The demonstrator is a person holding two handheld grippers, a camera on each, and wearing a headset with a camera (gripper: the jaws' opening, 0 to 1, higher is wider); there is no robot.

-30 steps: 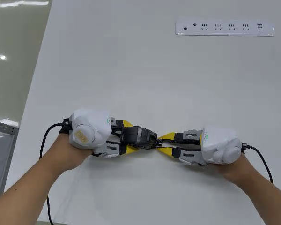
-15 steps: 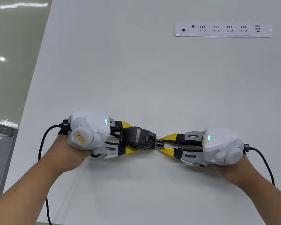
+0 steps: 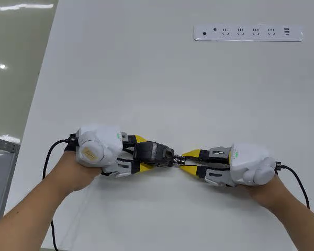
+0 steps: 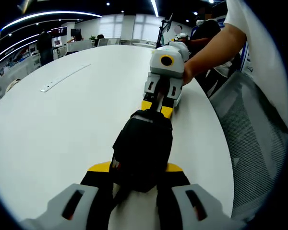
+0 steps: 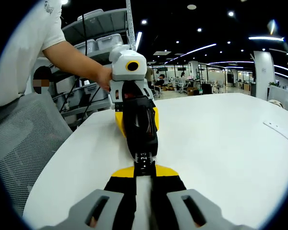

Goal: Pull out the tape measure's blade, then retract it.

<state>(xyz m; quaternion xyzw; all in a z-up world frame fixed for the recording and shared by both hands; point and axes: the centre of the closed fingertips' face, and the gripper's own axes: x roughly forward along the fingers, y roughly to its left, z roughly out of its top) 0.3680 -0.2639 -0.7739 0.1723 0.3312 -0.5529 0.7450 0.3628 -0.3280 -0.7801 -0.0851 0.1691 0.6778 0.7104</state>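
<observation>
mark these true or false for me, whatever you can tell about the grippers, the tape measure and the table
1. The left gripper is shut on the black case of the tape measure. True.
2. The right gripper is open and apart from the blade. False: its jaws are pinched on the blade's end.
3. The blade is drawn far out across the table. False: just a short stretch shows between the case and the right gripper.
4. A white power strip lies on the far part of the table. True.
</observation>
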